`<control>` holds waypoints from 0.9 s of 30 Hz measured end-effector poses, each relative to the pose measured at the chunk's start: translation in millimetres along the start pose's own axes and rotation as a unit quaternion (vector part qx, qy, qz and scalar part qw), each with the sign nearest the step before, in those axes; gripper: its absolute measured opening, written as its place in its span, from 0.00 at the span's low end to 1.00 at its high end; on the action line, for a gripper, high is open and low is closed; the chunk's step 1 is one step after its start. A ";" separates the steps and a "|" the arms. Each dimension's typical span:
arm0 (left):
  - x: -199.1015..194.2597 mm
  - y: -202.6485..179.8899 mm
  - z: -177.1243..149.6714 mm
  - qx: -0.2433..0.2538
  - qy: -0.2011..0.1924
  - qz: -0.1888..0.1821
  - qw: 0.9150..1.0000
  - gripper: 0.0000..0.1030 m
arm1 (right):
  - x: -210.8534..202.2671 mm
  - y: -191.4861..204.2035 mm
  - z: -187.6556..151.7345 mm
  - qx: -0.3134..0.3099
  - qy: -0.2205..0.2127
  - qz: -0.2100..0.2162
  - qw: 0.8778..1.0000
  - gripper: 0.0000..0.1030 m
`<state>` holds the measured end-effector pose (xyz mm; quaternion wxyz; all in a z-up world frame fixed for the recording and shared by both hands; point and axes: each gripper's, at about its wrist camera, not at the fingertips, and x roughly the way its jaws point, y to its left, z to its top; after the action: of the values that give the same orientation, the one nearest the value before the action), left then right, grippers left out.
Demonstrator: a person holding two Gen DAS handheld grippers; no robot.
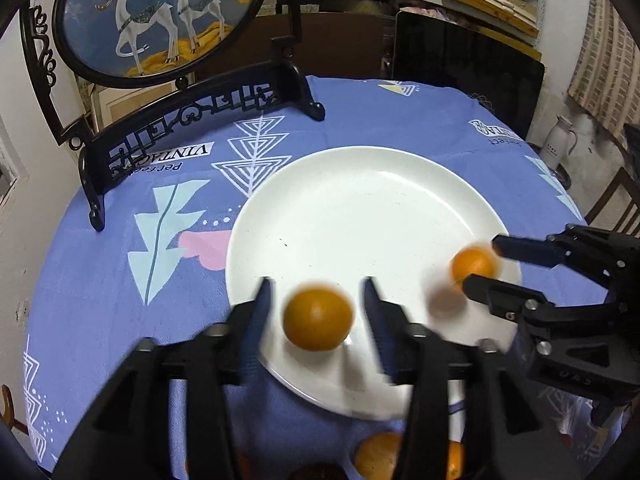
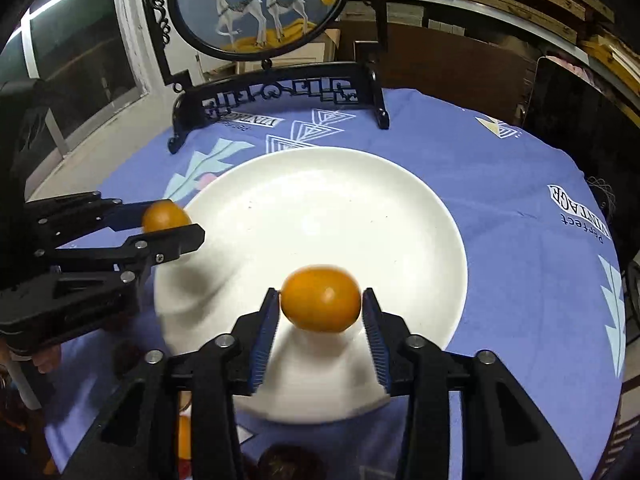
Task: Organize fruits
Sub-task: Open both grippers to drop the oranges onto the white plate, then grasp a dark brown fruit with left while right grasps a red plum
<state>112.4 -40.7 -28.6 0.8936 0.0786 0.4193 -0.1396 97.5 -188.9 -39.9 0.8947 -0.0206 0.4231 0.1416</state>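
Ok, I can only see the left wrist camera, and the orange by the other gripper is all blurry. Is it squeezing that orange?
Observer: The right wrist camera shows the right orange sharply. It is between the fingers of the right gripper with hardly any gap. I can't tell whether they are squeezing it.
Operator: Is it sitting on the plate?
Observer: Its shadow falls on the plate just beneath it, so it is probably lifted a little.
Operator: And my orange?
Observer: From that side, the left orange, between the fingers of the left gripper, is at the plate's left rim, not the middle.
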 end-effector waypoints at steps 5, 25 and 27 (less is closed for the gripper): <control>-6.7 0.8 -5.3 0.004 -0.011 -0.001 1.000 0.59 | -16.6 -6.5 -7.4 0.007 -0.013 -0.003 1.000 0.60; -109.3 -22.6 -155.0 0.098 0.006 -0.079 0.992 0.80 | -159.3 32.4 -177.6 -0.062 -0.036 -0.004 0.997 0.72; -110.8 -32.7 -171.9 0.109 0.016 -0.091 0.990 0.80 | -158.8 30.8 -192.2 -0.049 -0.026 -0.003 0.998 0.72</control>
<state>-90.5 -7.2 -53.2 0.8562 0.1395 0.4215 -0.2641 -150.8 -227.0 -39.4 0.9036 -0.0621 0.3923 0.1604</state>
